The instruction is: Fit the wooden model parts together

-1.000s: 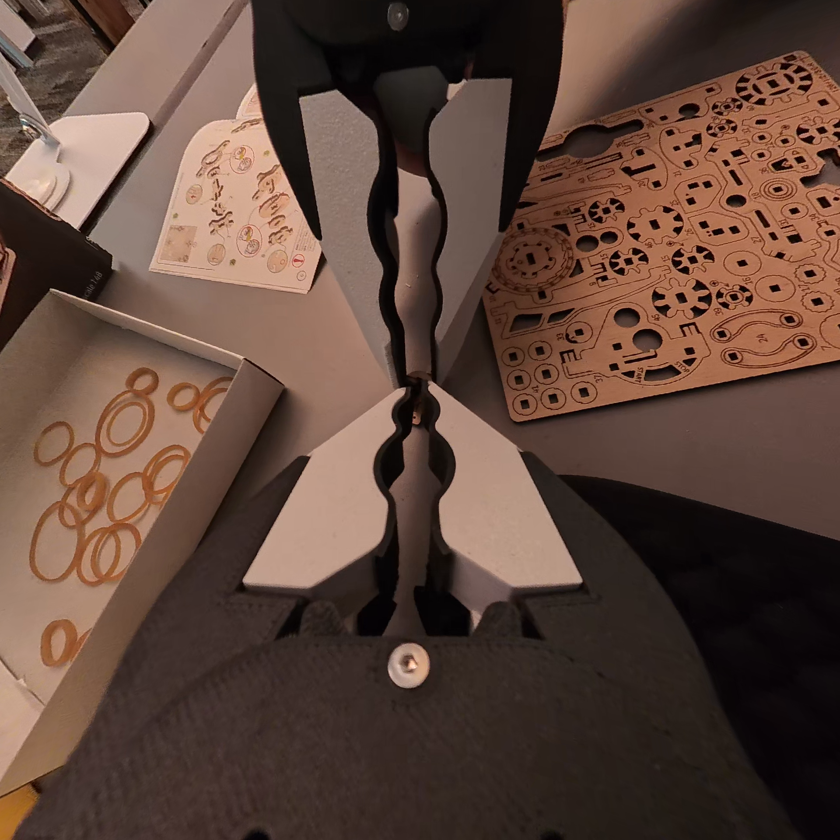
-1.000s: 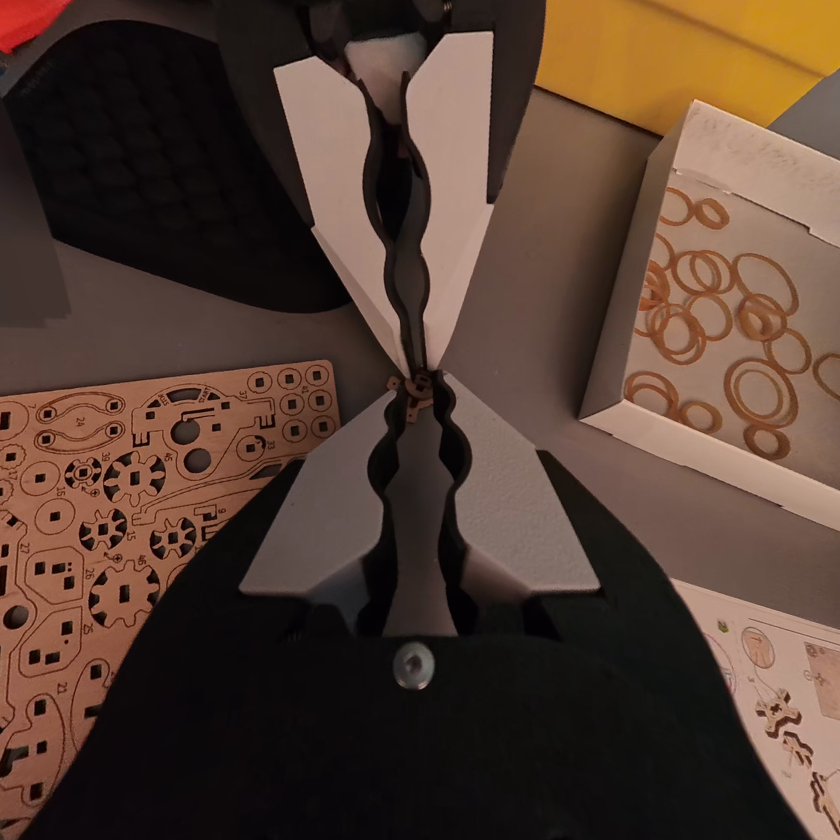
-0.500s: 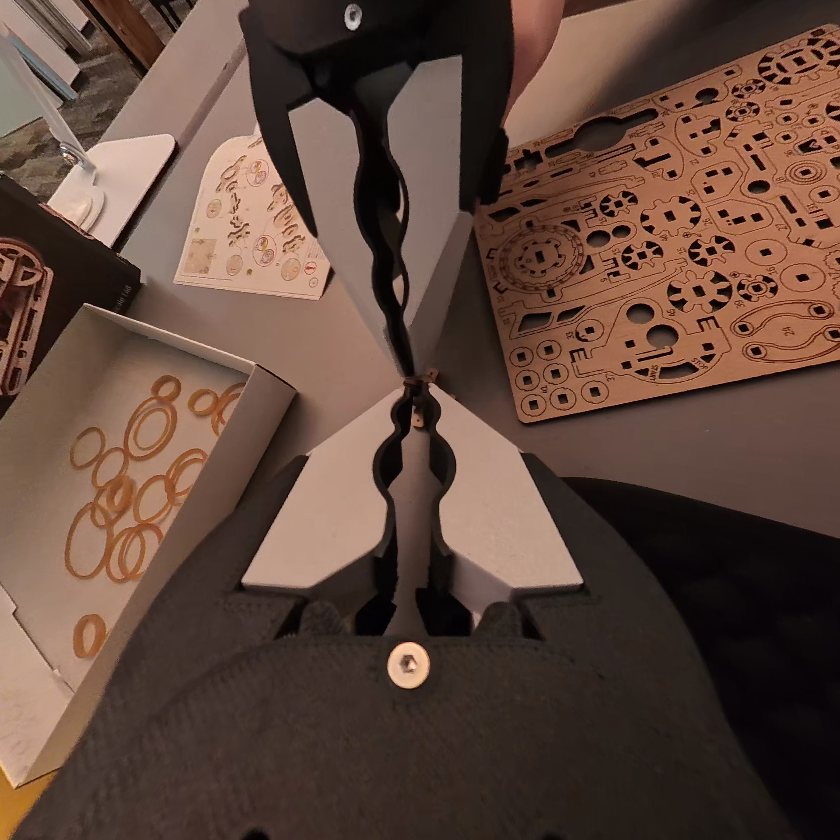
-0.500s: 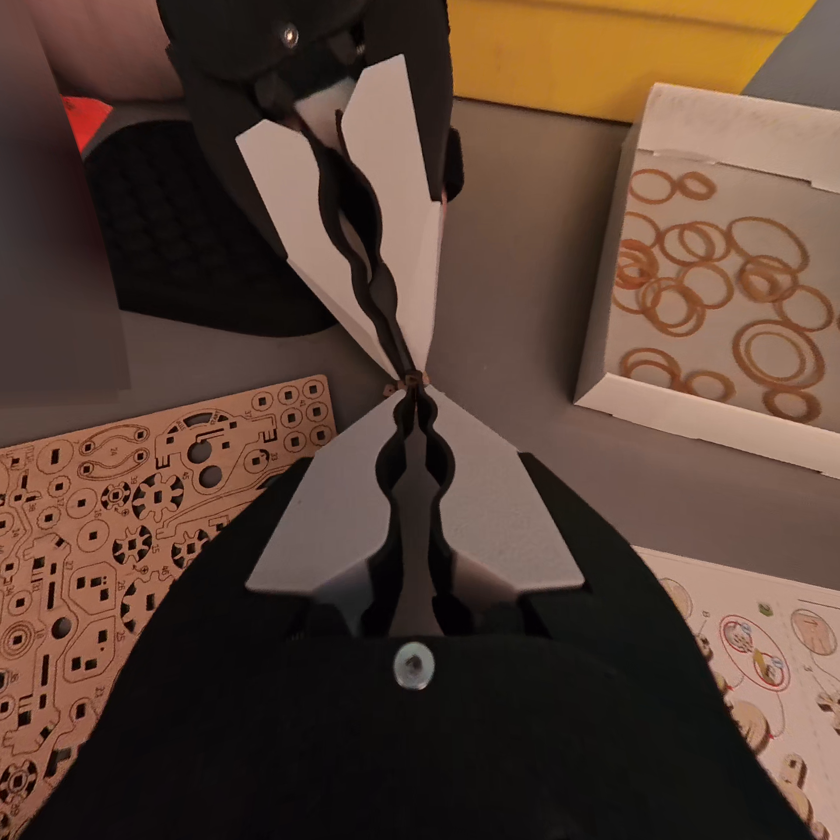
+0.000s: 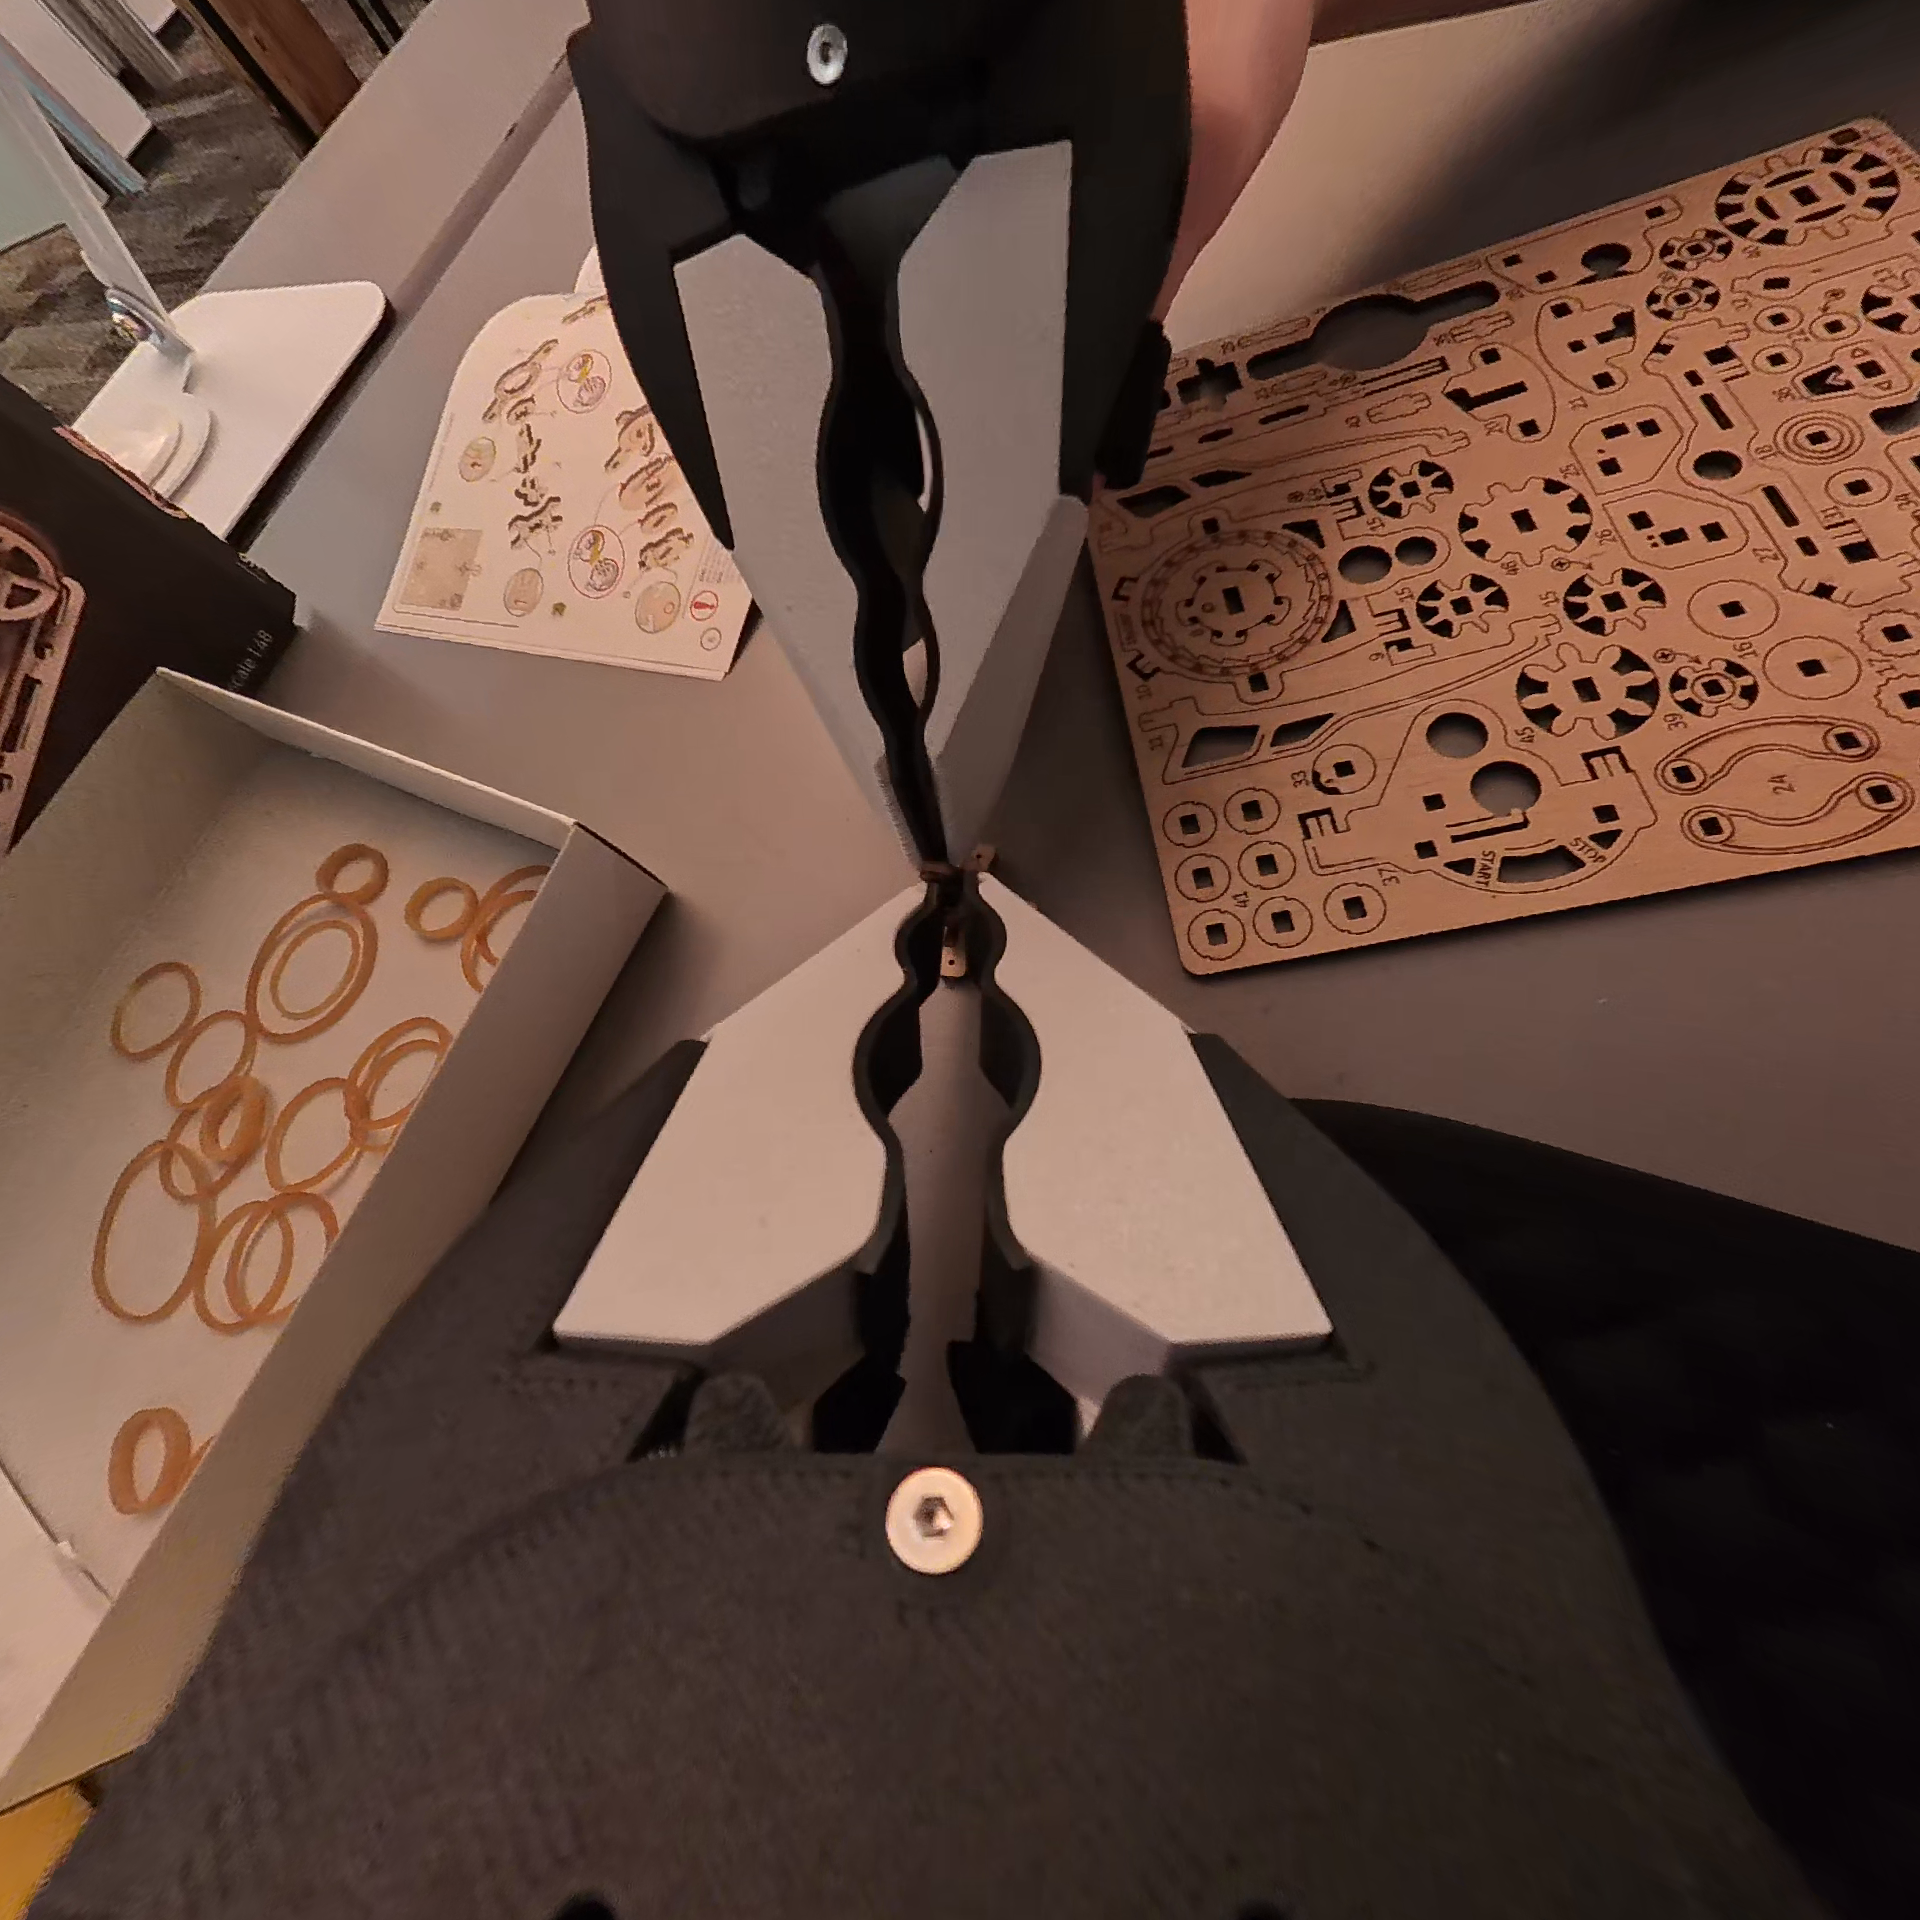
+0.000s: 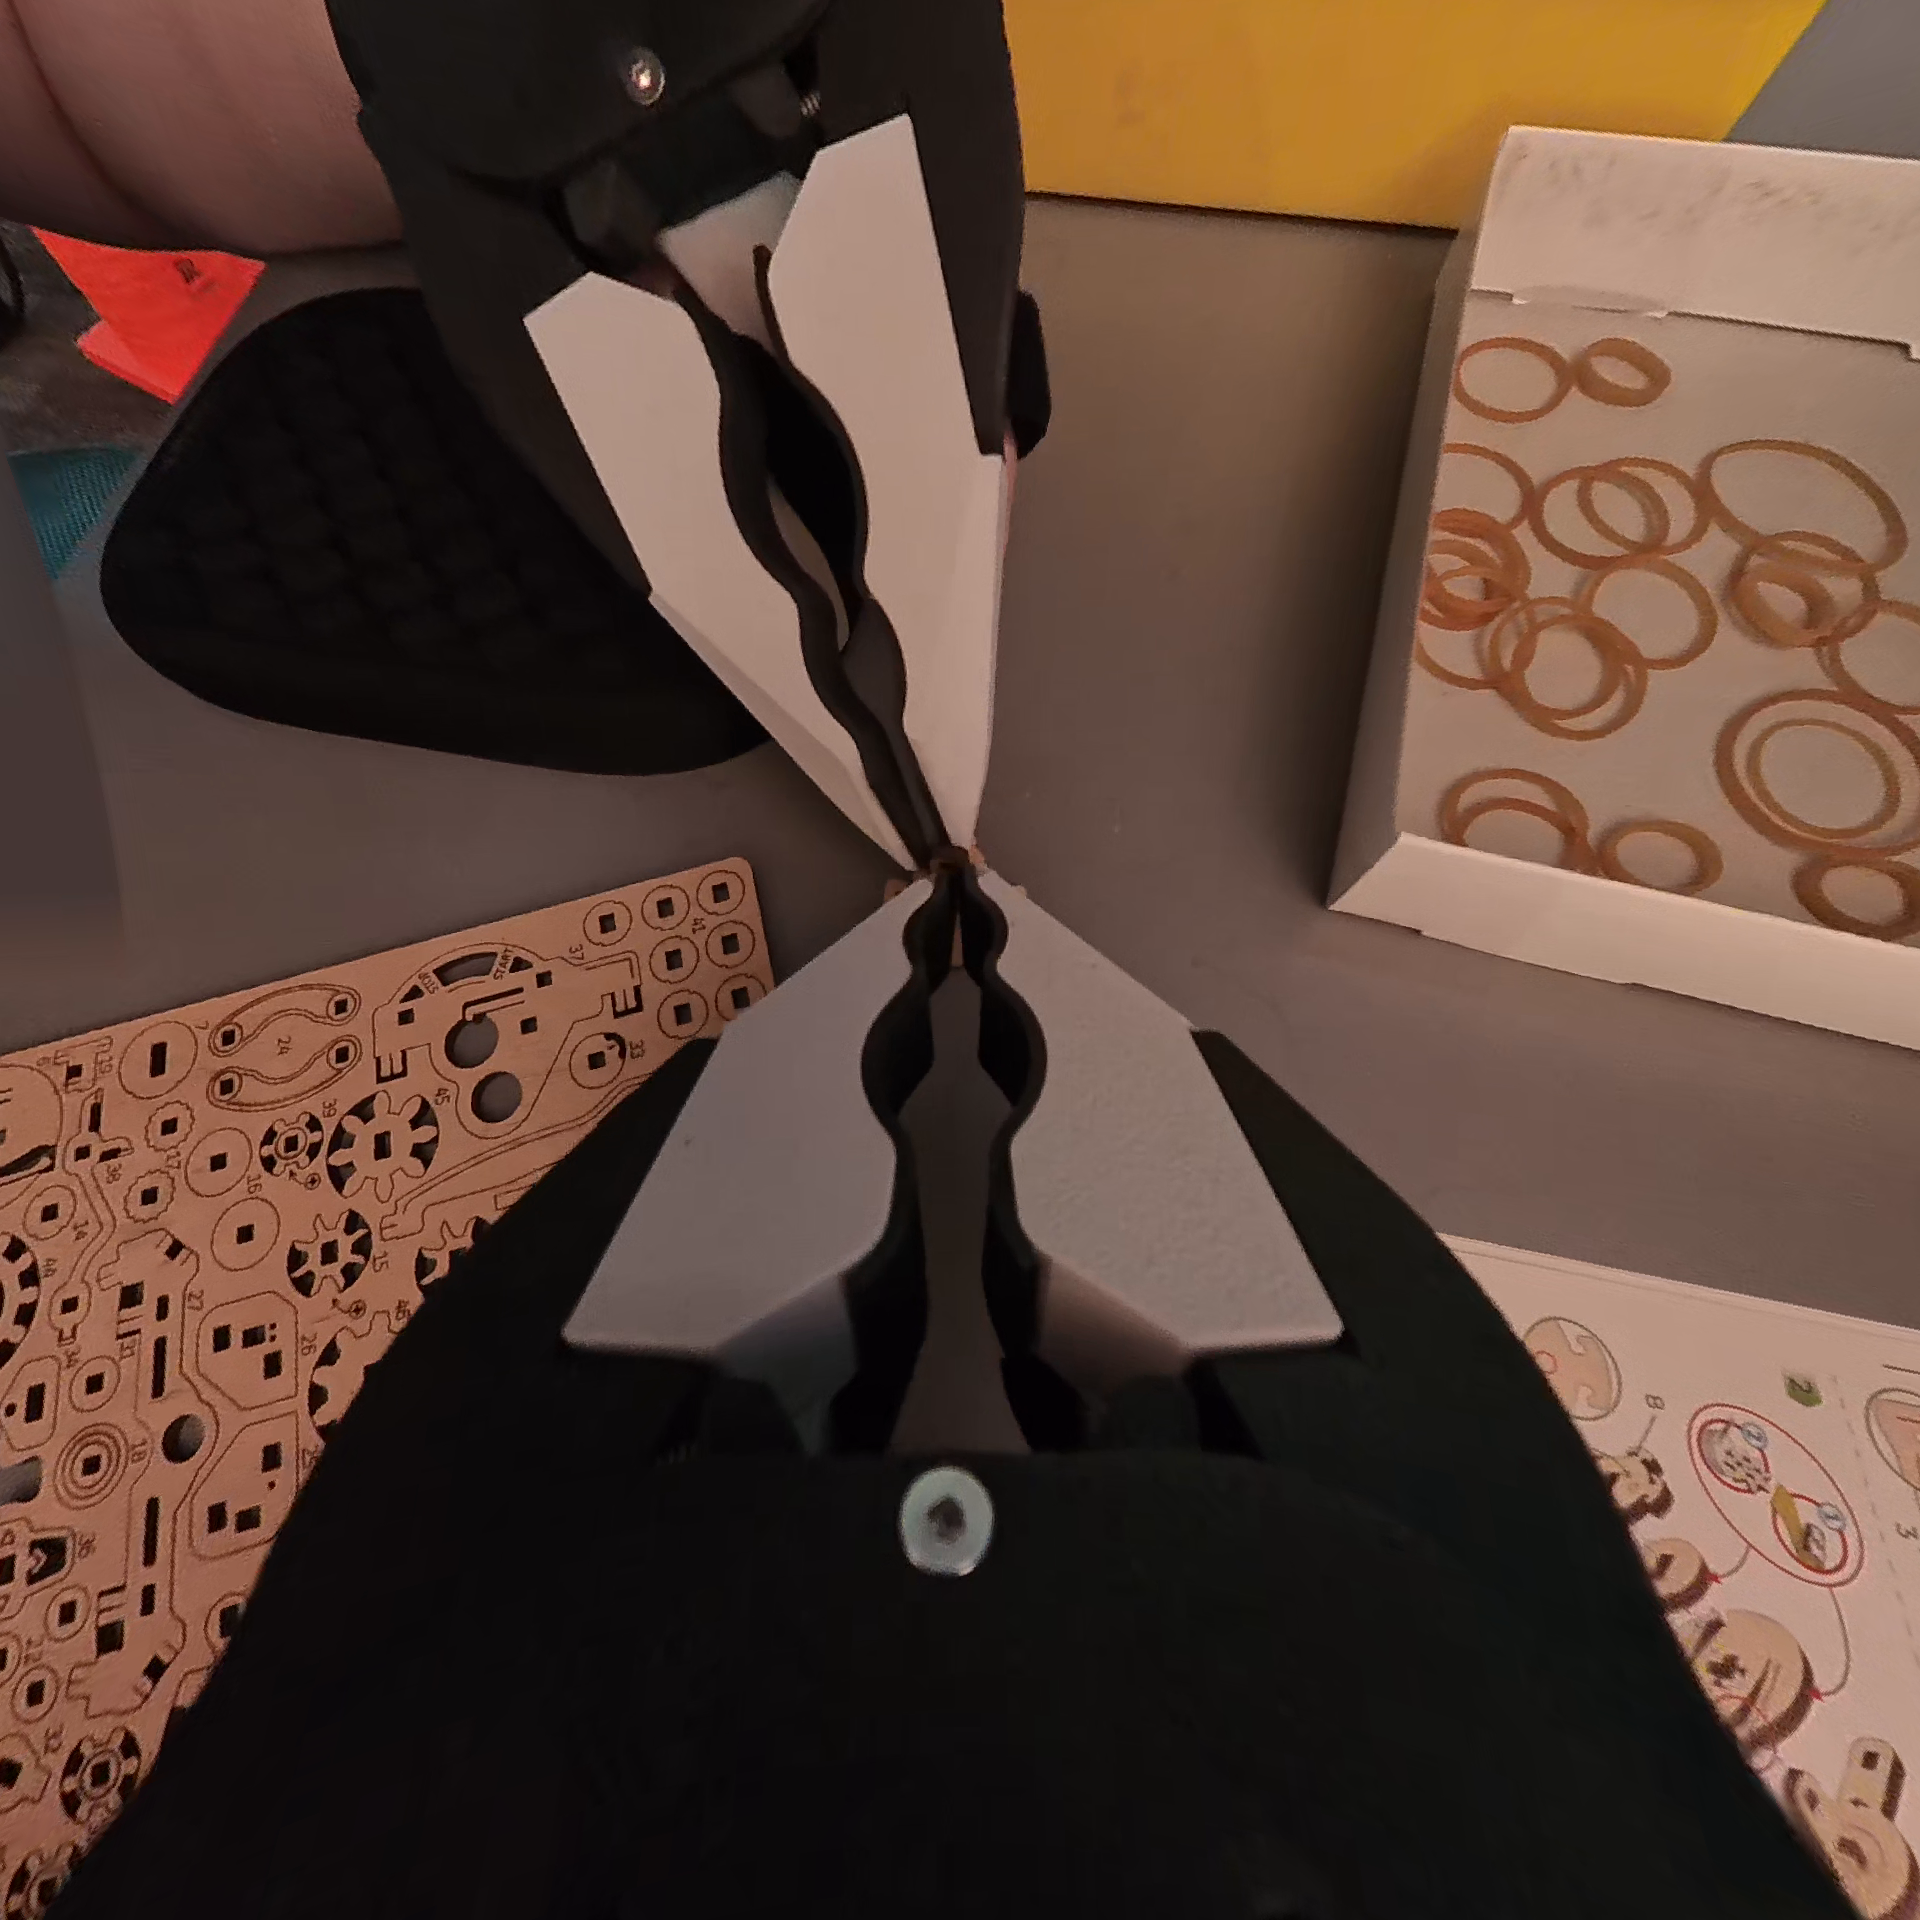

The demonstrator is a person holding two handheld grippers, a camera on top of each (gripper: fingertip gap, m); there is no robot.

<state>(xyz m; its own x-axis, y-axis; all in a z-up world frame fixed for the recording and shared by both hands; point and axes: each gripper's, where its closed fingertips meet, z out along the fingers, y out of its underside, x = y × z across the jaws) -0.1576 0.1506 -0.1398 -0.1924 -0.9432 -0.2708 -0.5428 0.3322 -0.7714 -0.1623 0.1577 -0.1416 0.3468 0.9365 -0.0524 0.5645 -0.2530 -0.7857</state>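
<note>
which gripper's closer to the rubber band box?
Left. The left gripper lies alongside the rubber band box; the right gripper extends away from it, beside the wooden parts sheet. Their fingertips meet.

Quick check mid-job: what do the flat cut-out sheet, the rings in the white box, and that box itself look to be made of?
Cut-out sheet: thin pale plywood, matte, with dark burnt-looking outlines, probably laser cut. Rings: tan, slightly translucent loops of uneven shape, likely rubber bands. White box: folded matte cardboard, judging by its thin walls and creased flap.
</note>
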